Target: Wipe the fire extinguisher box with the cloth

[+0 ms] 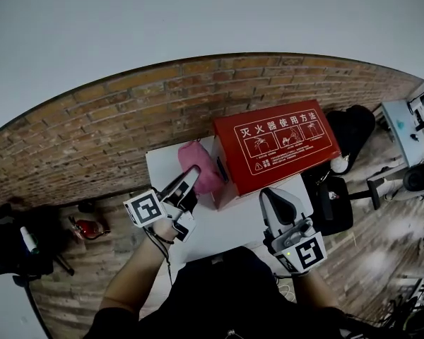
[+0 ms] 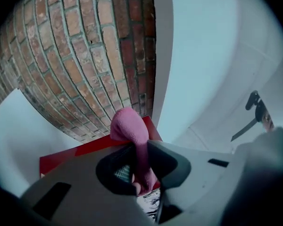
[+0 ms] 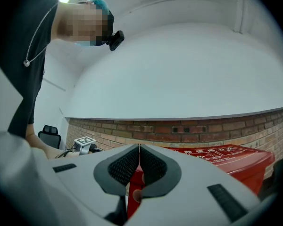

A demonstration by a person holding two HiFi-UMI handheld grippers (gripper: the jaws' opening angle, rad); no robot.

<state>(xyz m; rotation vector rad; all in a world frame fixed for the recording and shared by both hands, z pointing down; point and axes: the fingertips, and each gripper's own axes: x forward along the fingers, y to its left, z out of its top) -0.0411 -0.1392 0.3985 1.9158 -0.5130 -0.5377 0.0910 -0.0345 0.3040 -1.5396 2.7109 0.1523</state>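
The red fire extinguisher box (image 1: pixel 277 147) lies on a white table (image 1: pixel 222 228) by the brick wall, white instruction print on its top. A pink cloth (image 1: pixel 200 167) rests against the box's left end, and my left gripper (image 1: pixel 187 183) is shut on it. In the left gripper view the pink cloth (image 2: pixel 134 142) is pinched between the jaws and folds over the red box (image 2: pixel 85 150). My right gripper (image 1: pixel 277 205) hovers over the table in front of the box, jaws closed together with nothing between them. The right gripper view shows the box (image 3: pixel 226 158) just ahead.
A brick wall (image 1: pixel 113 129) runs behind the table. A black bag (image 1: pixel 355 129) and a black chair (image 1: pixel 339 203) stand to the right of the table. A small red object (image 1: pixel 88 227) lies on the wooden floor at the left. A desk (image 1: pixel 410 122) stands far right.
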